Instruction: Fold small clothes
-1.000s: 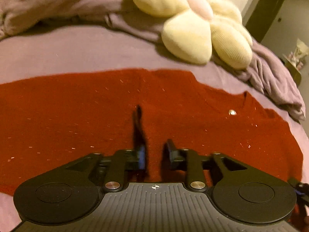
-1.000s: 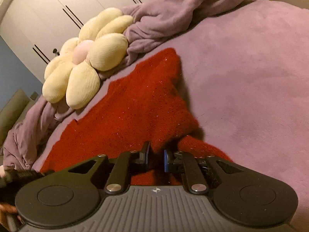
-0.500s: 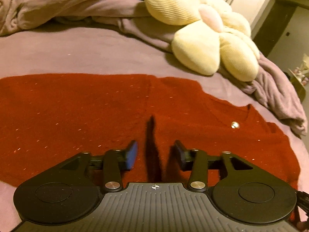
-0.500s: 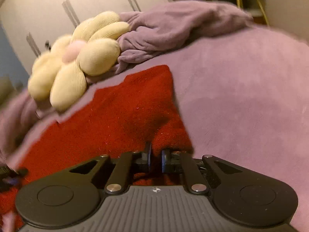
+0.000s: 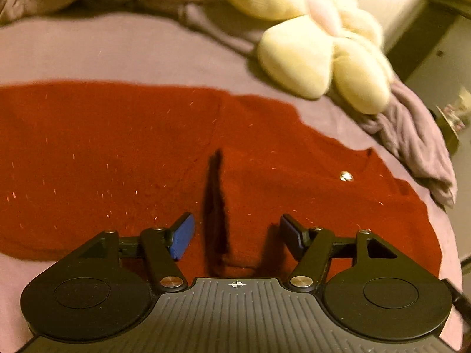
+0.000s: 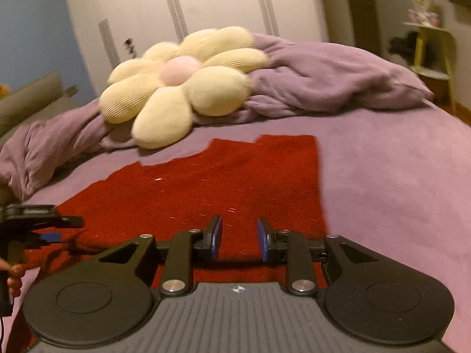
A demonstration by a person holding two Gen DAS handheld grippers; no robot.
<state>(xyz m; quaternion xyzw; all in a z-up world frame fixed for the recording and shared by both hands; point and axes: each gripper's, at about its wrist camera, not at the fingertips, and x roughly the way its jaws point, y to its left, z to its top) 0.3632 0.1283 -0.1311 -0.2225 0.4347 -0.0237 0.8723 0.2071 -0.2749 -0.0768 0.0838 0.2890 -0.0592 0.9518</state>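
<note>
Red garment (image 5: 117, 153) button (image 5: 346, 176) clear only left view.

The red garment (image 5: 123, 153) is showing as fuzzy matt knit cloth flecked with glinting threads, carrying one shiny metallic button (image 5: 346, 176). The bedspread (image 6: 397, 182) is looking like soft, matt purple fabric. The flower cushion (image 6: 179, 82) is showing ribbed plush cloth. Both grippers (image 5: 235, 235) (image 6: 239, 239) are appearing matt black plastic, with bright metal pivot pins (image 6: 173, 285).

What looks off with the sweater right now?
The red sweater lies mostly flat on the bed, but a raised ridge stands up between the open left gripper jaws, so the fold isn't smooth there.
</note>
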